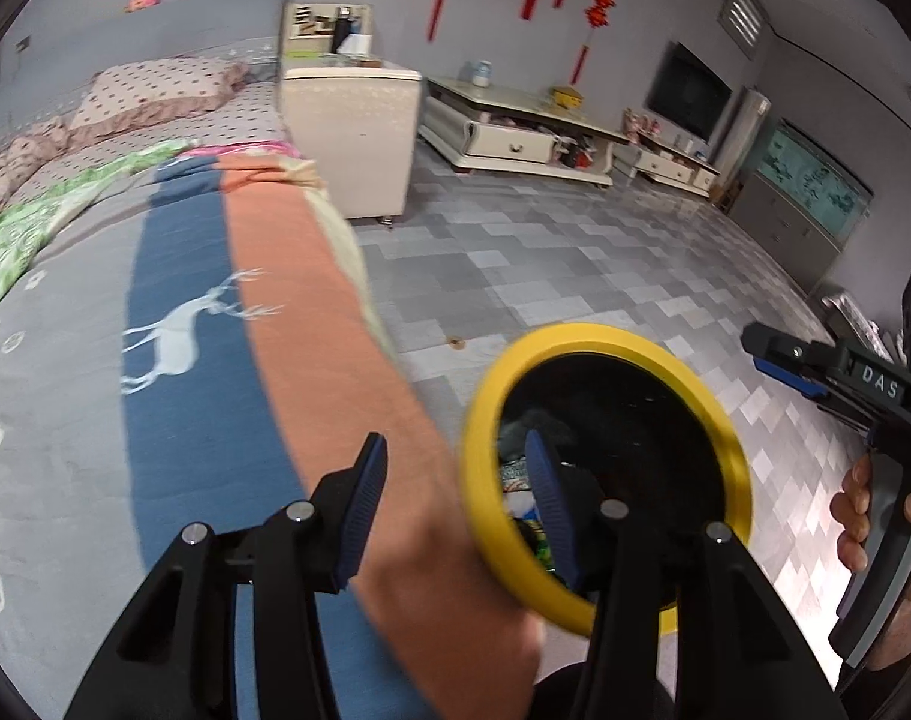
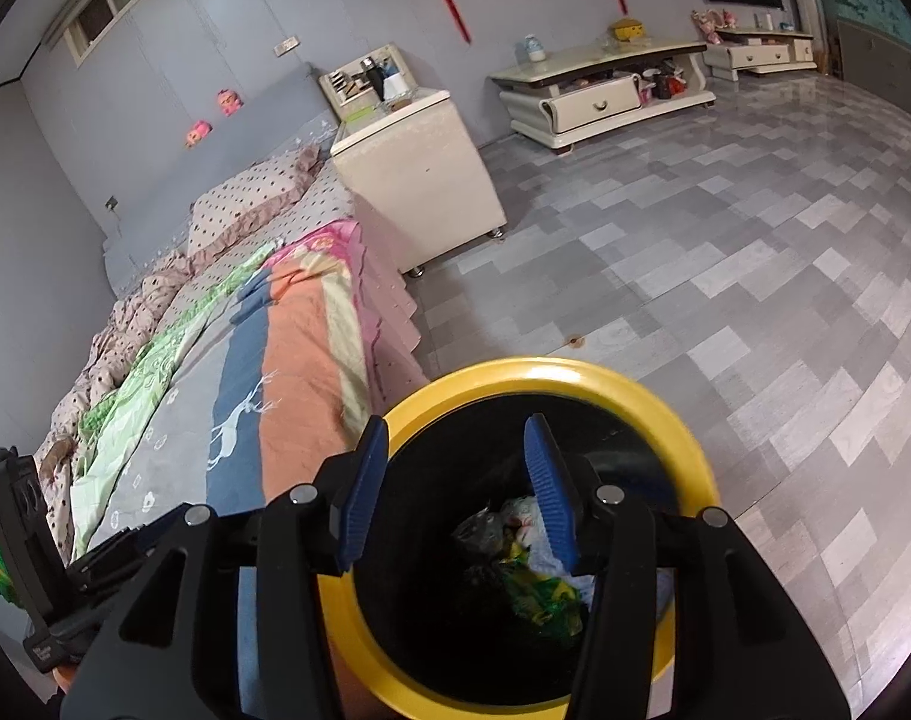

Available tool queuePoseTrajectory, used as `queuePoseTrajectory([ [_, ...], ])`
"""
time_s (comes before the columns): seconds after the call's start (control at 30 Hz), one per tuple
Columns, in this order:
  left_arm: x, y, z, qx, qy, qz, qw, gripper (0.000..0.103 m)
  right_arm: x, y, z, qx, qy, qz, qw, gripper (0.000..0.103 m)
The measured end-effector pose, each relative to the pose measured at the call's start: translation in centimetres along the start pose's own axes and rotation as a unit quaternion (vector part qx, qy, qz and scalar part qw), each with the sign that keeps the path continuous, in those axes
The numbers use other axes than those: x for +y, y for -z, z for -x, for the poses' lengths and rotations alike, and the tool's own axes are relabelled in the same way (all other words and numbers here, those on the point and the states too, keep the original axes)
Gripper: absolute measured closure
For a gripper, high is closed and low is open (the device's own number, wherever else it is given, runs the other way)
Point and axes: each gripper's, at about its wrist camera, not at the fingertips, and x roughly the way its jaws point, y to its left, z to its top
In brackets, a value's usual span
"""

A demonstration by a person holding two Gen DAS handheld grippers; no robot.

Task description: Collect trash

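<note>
1. Right gripper (image 2: pixel 455 492) held over the bin (image 2: pixel 689 456), jaws apart, nothing between the pads.
2. Left gripper (image 1: pixel 455 498) straddling the bin's yellow rim beside the bed (image 1: pixel 185 312), jaws likewise apart and empty.
3. Trash (image 2: pixel 527 570) lying in the bottom of the black-lined bin: crumpled wrappers, green and white.
4. Bin standing on the grey tiled floor (image 2: pixel 695 276), right against the bed edge.

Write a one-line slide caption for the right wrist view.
Open, empty right gripper poised over the yellow-rimmed bin holding crumpled wrappers, beside the bed.
</note>
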Motion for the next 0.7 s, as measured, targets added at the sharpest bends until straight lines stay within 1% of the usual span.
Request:
queuePoseTrajectory([
  [0.13, 3.1, 0.3, 1.7, -0.010, -0.018, 0.019, 0.9996, 0.057, 2.7, 0.8, -0.9, 0.012, -0.011, 0.018, 1.000, 0.058],
  [0.37, 9.3, 1.4, 4.8, -0.025, -0.055, 0.058, 0.9965, 0.057, 10.0, 2.4, -3.1, 0.035, -0.040, 0.066, 0.996, 0.057],
  [0.43, 10.5, 1.8, 5.6, -0.029, -0.064, 0.063, 0.9955, 0.057, 11.9, 2.9, -3.7, 0.041, -0.047, 0.080, 0.995, 0.057],
  [0.63, 15.2, 3.5, 7.9, -0.040, -0.101, 0.089, 0.9901, 0.057, 18.1, 5.1, -5.8, 0.058, -0.073, 0.114, 0.989, 0.054],
  [0.7, 17.0, 4.1, 8.5, -0.041, -0.112, 0.102, 0.9876, 0.057, 19.6, 5.8, -6.3, 0.061, -0.081, 0.122, 0.987, 0.052],
])
